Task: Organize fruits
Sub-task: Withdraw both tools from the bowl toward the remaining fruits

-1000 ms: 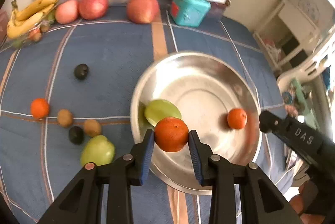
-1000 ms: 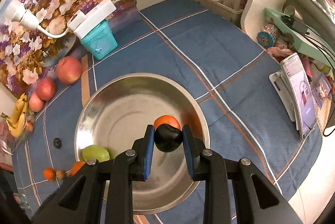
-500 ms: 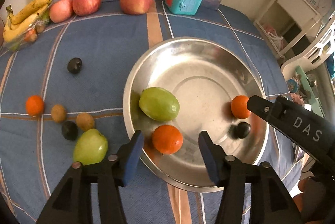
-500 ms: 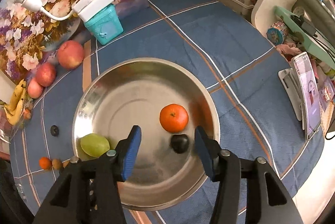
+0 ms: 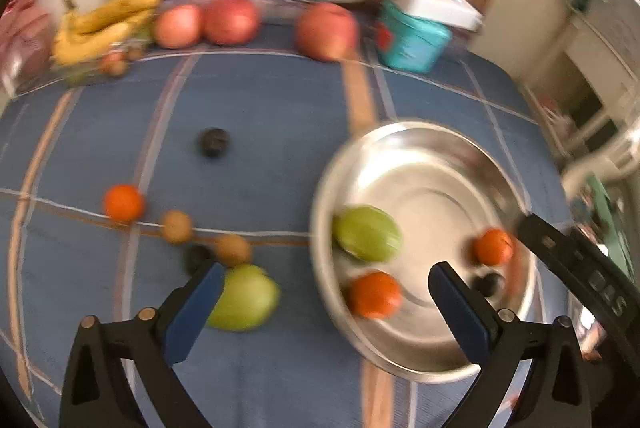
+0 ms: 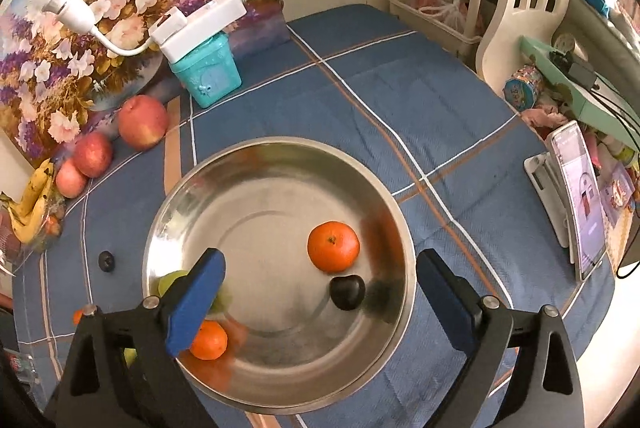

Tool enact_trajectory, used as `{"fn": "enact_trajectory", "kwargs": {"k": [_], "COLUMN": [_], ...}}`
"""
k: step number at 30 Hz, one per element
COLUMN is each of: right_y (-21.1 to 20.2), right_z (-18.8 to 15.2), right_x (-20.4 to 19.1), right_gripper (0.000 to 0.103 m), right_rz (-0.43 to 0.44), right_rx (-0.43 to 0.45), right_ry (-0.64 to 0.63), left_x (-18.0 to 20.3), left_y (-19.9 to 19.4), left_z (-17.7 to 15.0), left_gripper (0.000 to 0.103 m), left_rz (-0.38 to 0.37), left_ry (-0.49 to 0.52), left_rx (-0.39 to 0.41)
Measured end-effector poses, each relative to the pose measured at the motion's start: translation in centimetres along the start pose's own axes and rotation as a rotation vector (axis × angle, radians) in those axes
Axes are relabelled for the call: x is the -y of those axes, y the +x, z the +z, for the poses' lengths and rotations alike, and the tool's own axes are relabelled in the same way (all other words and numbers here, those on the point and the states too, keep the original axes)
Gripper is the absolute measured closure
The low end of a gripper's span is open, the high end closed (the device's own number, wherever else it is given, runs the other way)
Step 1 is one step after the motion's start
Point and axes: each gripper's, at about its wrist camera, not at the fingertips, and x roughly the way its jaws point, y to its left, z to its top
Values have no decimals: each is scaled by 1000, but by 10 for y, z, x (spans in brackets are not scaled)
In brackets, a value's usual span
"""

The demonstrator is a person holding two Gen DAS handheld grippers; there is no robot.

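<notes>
1. Left gripper [image 5: 324, 290]: fingers spread wide, nothing held. It is hung over the near-left rim of the steel bowl [image 5: 404, 129], a spot that reaches either the bowl or the loose fruit. The left view is blurred.
2. Right gripper [image 6: 320, 276]: fingers wide apart, empty, poised above the bowl's near side. Its body is seen at the right edge of the left view.
3. Four pieces are collected in the bowl: a green fruit [image 5: 366, 234], an orange [image 5: 374, 294] near the front rim, a second orange [image 6: 333, 246], and a dark plum [image 6: 347, 291] just beside that second orange. All have settled low in the dish, so rolling out is judged unlikely.
4. Still loose on the counter [image 5: 260, 99], left of the bowl: a green apple [image 5: 244, 298] by the left finger, two kiwis [image 5: 176, 226], a dark fruit [image 5: 196, 256] partly hidden, a third orange [image 5: 123, 203], and another dark fruit [image 5: 214, 141] set apart.
5. Red apples [image 6: 143, 121] and bananas [image 5: 102, 23] are lined along the back by the floral panel; whether they belong to the task cannot be told.
6. Judgement: partway done; the green apple is the likely next pick for the left gripper, being nearest.
</notes>
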Motion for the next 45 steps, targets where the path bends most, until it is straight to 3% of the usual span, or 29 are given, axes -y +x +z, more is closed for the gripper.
{"fn": "enact_trajectory", "kwargs": {"k": [7,11,24,27,31,38,45], "right_y": [-7,-5,-1,-3,-5,-7,4], "right_z": [-1,-6,-38,-48,-63,-85,-95], "right_x": [-11,-24,-87,-106,-129,-164,-172], "right_gripper": [7,7,7,7,7,7,7], "right_rz": [37,59,110,146,191,243,240], "right_rx": [33,18,-16,-24,-53,-85,-132], "right_ry": [-35,-70,-295,-332,-382,-461,-456], "left_x": [-52,-75,-147,-161,-178,-204,-200], "left_y": [-12,-22,-38,-40,-43,-53,-35], "left_z": [12,17,26,26,25,25,25], "left_gripper": [0,0,0,0,0,0,0], "left_rz": [143,169,225,228,307,263,231], "left_ry": [-82,-123,-318,-317,-298,-327,-285], "left_rx": [109,135,70,42,44,93,41]}}
